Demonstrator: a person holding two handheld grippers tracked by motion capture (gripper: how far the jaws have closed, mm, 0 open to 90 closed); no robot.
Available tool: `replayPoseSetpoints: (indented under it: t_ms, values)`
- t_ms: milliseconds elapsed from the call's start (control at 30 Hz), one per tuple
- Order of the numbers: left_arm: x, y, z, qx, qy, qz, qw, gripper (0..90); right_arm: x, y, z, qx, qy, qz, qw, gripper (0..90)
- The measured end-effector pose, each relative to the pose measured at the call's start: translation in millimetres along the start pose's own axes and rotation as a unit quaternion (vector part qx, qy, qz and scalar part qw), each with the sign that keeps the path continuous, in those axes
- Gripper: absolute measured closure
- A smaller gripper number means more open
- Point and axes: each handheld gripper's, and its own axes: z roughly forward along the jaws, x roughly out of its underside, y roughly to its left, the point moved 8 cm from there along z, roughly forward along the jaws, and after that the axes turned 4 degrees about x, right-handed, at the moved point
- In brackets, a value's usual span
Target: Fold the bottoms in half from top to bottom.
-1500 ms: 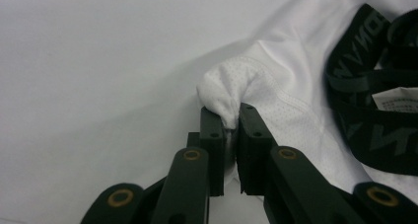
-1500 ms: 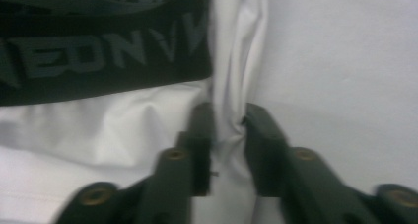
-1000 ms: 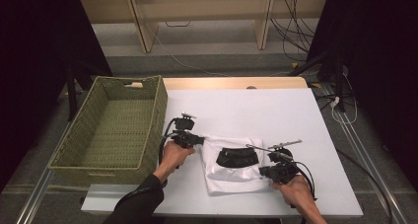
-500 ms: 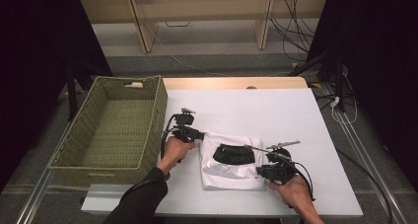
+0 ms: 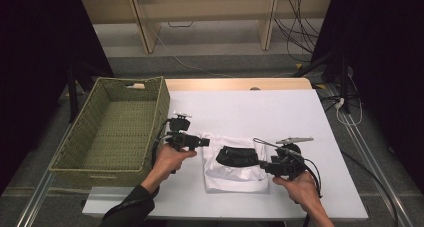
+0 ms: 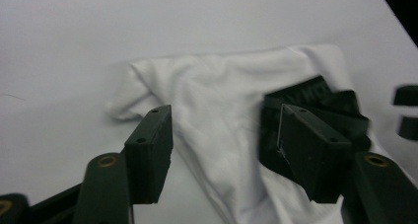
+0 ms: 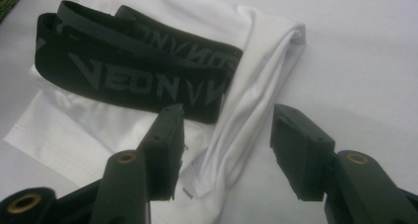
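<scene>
The high view was evenly lit from above on the white table, while the room to the far left and right fell into near black. Shadows there were soft and faint. Both gripper views were grainy, their near jaws blurred and soft-edged.

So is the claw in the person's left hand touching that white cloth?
Apart. In the left gripper view the left claw has just been opening; both pads hang clear above the white cloth, which lies flat on the table.
</scene>
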Motion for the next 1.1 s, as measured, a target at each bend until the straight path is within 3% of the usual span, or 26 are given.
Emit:
replayPoseSetpoints:
  t_ms: [133,367,633,800,933,1100]
  values:
    - [14.8,-16.8,8.4,0.032,0.025,0.014,0.9991,32.7,-3.9,1.8,3.9,0.000,0.003,-0.010,0.9999,48.8]
    - [23.6,-30.9,35.7,0.072,0.051,0.009,0.9960,29.5,-6.1,4.9,10.5,-0.010,0.011,-0.022,0.9996,49.9]
    - [23.3,-35.3,45.8,0.076,0.053,0.002,0.9957,33.1,-12.2,8.6,27.5,-0.005,0.029,-0.035,0.9989,55.7]
    - [23.2,-43.2,38.3,0.090,0.050,0.007,0.9947,31.4,-18.2,10.4,38.8,0.006,0.038,-0.051,0.9980,57.0]
    - [21.7,-41.1,44.2,0.068,0.061,0.017,0.9956,28.4,-19.4,8.2,46.8,0.005,0.051,-0.044,0.9977,56.6]
    - [17.7,-31.2,56.9,0.066,0.066,0.002,0.9957,32.9,-24.5,6.7,53.3,0.002,0.052,-0.041,0.9978,57.3]
